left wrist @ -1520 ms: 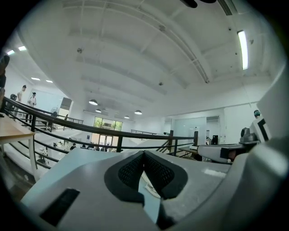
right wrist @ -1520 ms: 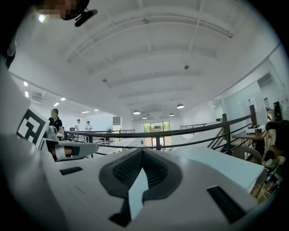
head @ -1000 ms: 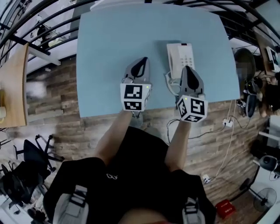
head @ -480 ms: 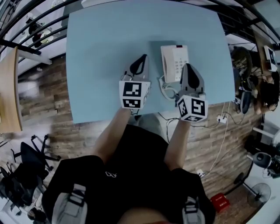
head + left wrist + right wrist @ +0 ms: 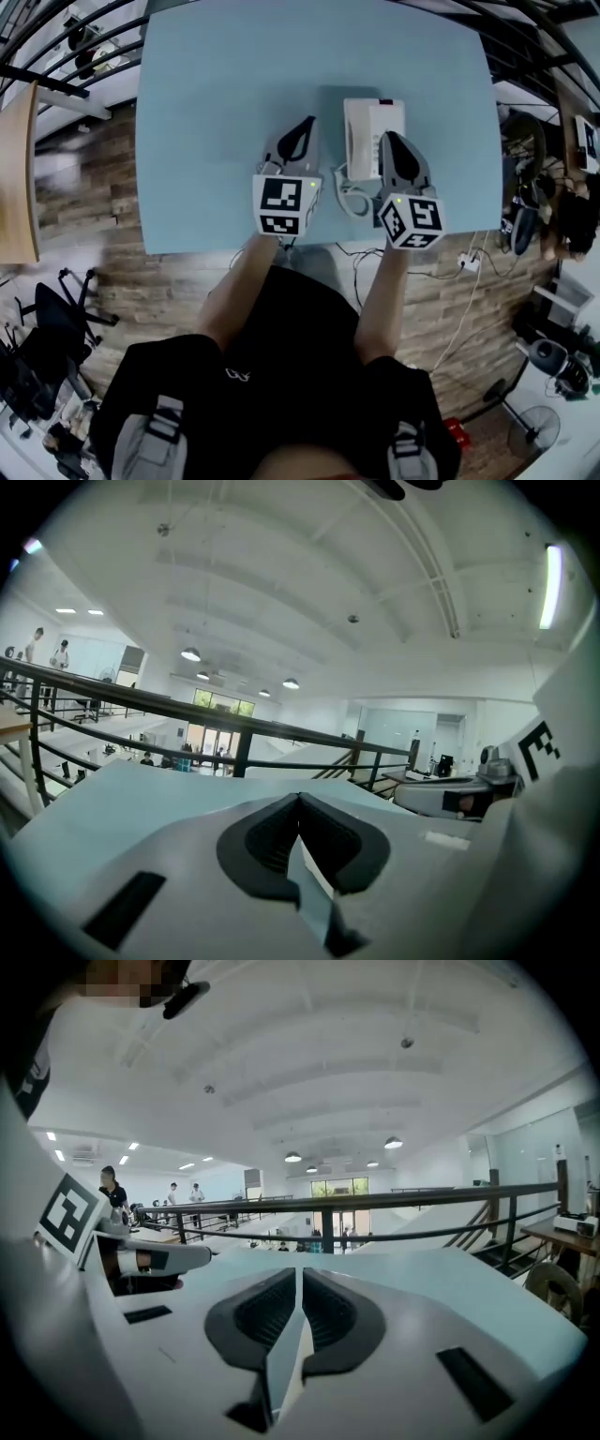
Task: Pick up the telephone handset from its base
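A white telephone (image 5: pixel 367 117) sits on the light blue table (image 5: pixel 225 112), right of the middle. Its handset (image 5: pixel 356 139) rests along the left side of the base, and a coiled cord (image 5: pixel 348 195) curls at the near edge. My right gripper (image 5: pixel 387 139) is shut and empty, its tips over the phone's right part, hiding the keypad. My left gripper (image 5: pixel 307 123) is shut and empty over bare table, left of the phone. The right gripper view shows its pads (image 5: pixel 277 1312) meeting, and in the left gripper view the pads (image 5: pixel 272 836) also meet. Neither gripper view shows the phone.
Cables (image 5: pixel 450 272) hang off the table's near right edge down to the wooden floor. A wooden desk (image 5: pixel 19 178) stands to the left and an office chair (image 5: pixel 56 319) at the lower left. A black railing (image 5: pixel 328 1206) runs beyond the table's far edge.
Both grippers have moved forward over the table. The right one's tips, which were at the phone's near edge, now lie over the phone. Both stayed shut.
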Demonstrator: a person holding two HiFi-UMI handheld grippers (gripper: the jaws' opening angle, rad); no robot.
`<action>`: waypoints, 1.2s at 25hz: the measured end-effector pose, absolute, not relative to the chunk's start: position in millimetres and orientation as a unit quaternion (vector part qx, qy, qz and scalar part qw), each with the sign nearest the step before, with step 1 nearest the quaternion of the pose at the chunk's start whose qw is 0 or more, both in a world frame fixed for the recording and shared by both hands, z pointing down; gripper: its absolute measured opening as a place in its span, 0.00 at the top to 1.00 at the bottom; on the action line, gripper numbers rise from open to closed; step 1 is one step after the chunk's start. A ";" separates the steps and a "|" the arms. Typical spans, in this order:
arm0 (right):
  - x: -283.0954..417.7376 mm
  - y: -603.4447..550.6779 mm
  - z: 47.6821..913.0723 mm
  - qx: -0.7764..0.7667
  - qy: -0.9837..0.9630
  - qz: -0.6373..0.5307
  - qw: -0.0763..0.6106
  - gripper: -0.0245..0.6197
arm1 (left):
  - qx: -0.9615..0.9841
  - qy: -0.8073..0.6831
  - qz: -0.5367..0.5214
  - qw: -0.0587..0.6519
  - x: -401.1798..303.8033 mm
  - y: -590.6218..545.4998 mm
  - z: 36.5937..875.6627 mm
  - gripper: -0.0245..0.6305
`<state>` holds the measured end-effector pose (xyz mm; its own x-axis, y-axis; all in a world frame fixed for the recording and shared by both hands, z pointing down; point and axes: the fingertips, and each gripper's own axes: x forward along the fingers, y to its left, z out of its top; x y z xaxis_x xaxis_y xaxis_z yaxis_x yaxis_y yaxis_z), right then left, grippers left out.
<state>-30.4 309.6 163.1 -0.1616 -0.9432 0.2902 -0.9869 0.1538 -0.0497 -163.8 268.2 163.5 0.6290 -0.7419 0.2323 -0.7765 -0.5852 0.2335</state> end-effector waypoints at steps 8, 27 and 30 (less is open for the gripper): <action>-18.7 290.1 246.9 0.566 -0.776 0.227 0.160 0.73 | 0.874 -0.446 0.069 0.183 -166.4 268.2 194.9 0.96; -35.1 288.7 338.7 0.480 -0.754 0.415 0.169 0.67 | 0.866 -0.444 0.076 0.217 -169.9 272.2 225.2 0.96; -36.5 288.1 336.5 0.498 -0.741 0.414 0.177 0.69 | 0.867 -0.443 0.075 0.217 -174.3 269.8 223.2 0.96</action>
<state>-36.5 288.1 336.5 -0.4414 -0.5910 0.6751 -0.8849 0.1619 -0.4369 -174.3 269.8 223.2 0.5961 -0.7355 0.3222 -0.8005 -0.5132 0.3095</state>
